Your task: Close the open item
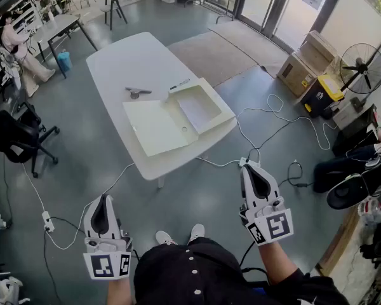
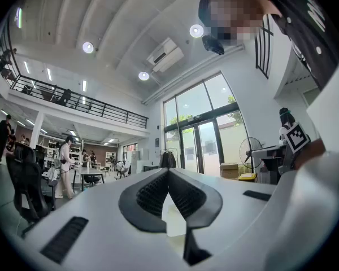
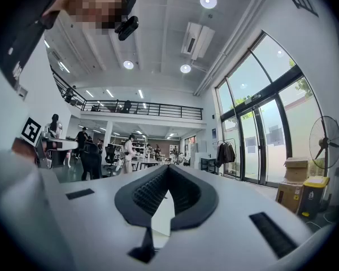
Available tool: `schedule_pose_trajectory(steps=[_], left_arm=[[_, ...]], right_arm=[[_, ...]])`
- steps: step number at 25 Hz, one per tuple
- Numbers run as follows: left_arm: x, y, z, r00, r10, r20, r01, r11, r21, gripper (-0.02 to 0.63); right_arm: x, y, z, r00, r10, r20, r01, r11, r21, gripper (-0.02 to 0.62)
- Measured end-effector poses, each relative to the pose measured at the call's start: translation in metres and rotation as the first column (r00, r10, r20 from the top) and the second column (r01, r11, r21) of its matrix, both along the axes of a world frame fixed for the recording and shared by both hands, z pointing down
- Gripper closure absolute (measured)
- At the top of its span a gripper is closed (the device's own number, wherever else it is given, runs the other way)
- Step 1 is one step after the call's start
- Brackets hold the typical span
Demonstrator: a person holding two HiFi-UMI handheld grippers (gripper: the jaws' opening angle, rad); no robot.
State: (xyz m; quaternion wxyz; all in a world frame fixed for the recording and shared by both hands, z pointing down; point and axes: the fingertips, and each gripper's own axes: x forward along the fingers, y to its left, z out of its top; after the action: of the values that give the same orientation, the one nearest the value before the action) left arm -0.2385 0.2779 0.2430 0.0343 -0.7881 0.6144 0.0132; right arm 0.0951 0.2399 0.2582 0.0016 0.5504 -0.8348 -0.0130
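An open white box (image 1: 200, 108) lies on the white table (image 1: 124, 59), its lid (image 1: 153, 127) folded out flat to the left. Both grippers hang low near my body, well short of the table and pointing toward it. My left gripper (image 1: 105, 197) is shut, with its tips meeting and nothing between them (image 2: 168, 171). The right gripper (image 1: 247, 164) is likewise shut and empty (image 3: 168, 167). Neither touches the box.
A marker pen (image 1: 180, 84) and a small dark tool (image 1: 137, 92) lie on the table behind the box. Cables (image 1: 276, 129) run over the floor. An office chair (image 1: 13, 138) stands at left; cardboard boxes (image 1: 305, 62), a yellow-lidded bin (image 1: 322, 94) and a fan (image 1: 363, 68) at right.
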Motion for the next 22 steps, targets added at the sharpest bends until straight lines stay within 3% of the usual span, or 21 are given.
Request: schedule_pose_trajectory(steps=[5, 11, 20, 22], left_arm=[[0.009, -0.001, 0.001, 1.0, -0.004, 0.001, 0.004, 1.0, 0.0, 0.589], [0.025, 0.0, 0.002, 1.0, -0.026, 0.003, 0.026, 1.0, -0.001, 0.591], [0.046, 0.007, 0.012, 0.998, -0.068, -0.006, 0.068, 0.998, -0.008, 0.589], [0.047, 0.004, 0.013, 0.997, -0.071, -0.007, 0.071, 0.997, -0.01, 0.589]], right_arm=[[0.007, 0.001, -0.003, 1.0, -0.007, 0.007, 0.007, 1.0, 0.016, 0.569], [0.04, 0.003, -0.011, 0.988, 0.0, 0.154, -0.01, 0.998, 0.065, 0.569], [0.059, -0.003, 0.004, 0.992, -0.04, 0.121, 0.035, 0.998, 0.044, 0.563], [0.058, -0.008, 0.002, 0.991, -0.056, 0.123, 0.05, 0.997, 0.05, 0.518]])
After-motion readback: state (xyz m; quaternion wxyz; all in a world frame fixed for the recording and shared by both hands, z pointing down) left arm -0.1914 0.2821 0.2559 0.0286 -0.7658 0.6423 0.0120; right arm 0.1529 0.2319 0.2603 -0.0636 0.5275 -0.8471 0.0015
